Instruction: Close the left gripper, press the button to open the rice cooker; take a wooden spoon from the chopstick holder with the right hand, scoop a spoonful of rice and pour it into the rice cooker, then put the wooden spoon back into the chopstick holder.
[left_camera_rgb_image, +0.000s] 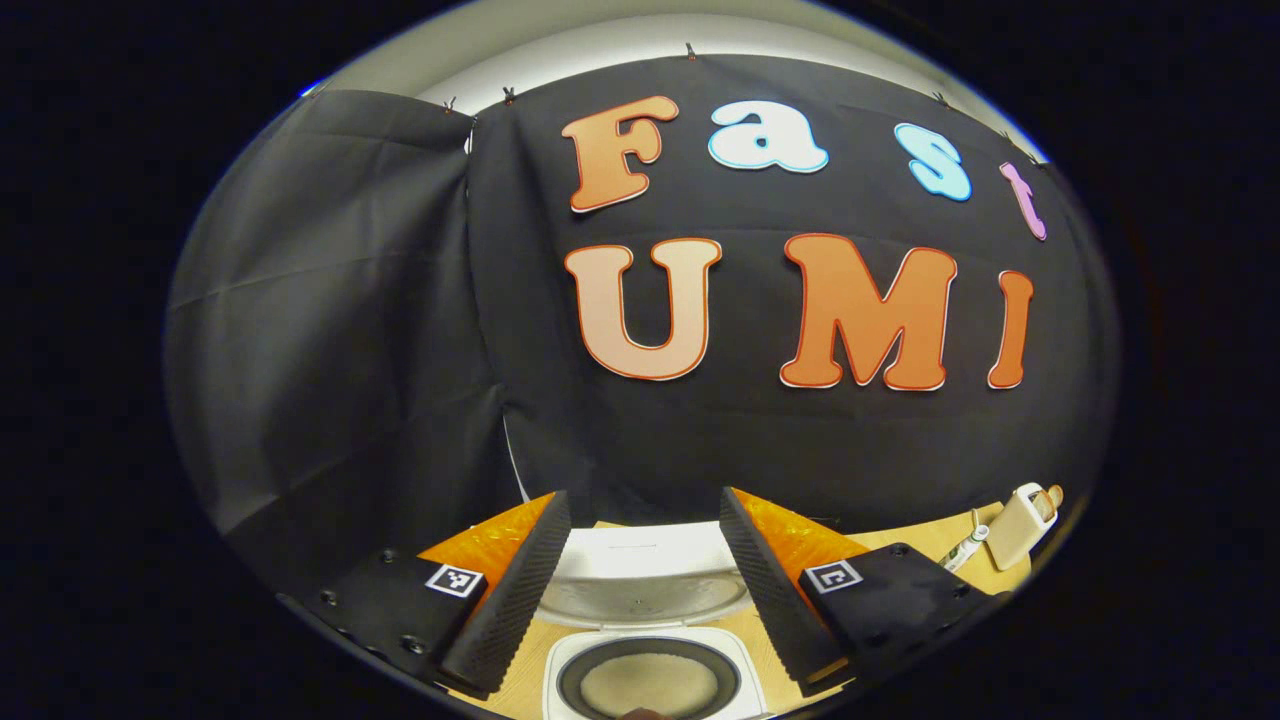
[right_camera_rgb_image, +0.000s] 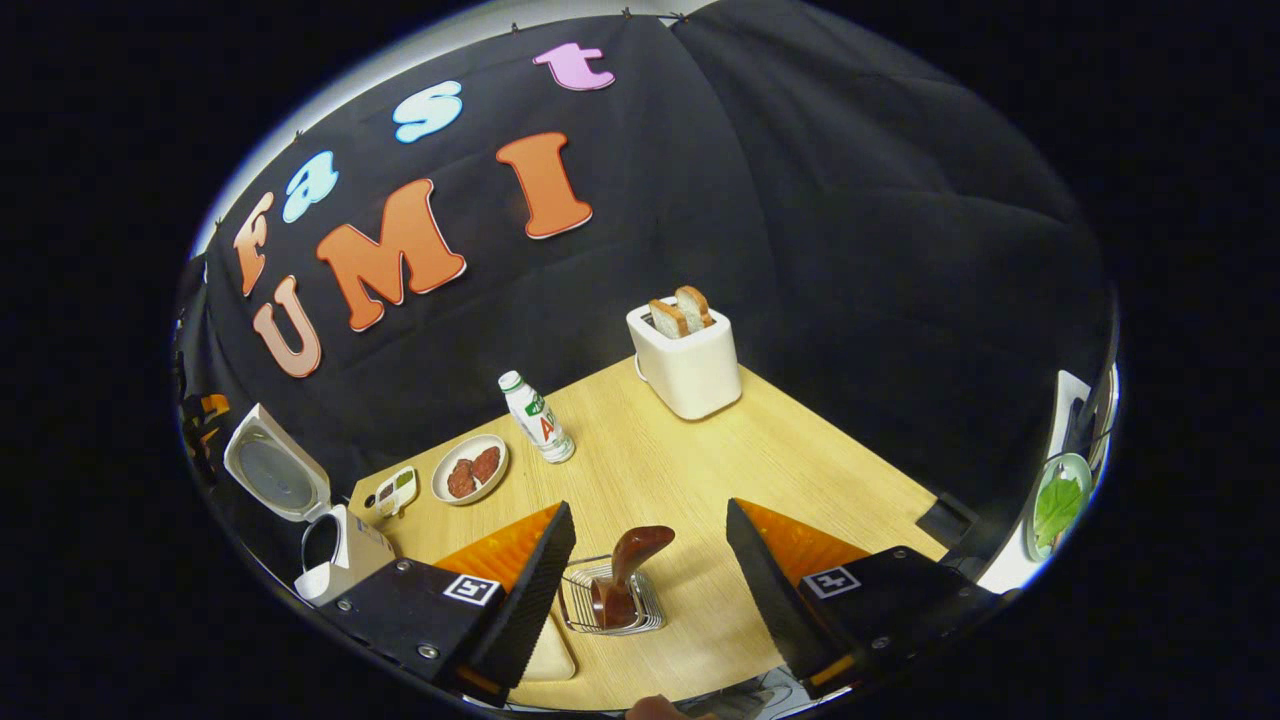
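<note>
With jaws wide, the right gripper (right_camera_rgb_image: 640, 560) hovers over the wooden spoon (right_camera_rgb_image: 628, 575) standing in the chopstick holder (right_camera_rgb_image: 612, 603) at 6 o'clock; it looks light, rigid, smooth: pinch its upper handle.

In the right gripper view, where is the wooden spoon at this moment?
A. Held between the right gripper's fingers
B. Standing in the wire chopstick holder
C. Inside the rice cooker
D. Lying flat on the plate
B: the wooden spoon stands in the wire chopstick holder on the table, while the right gripper is open with its fingers apart from it.
</note>
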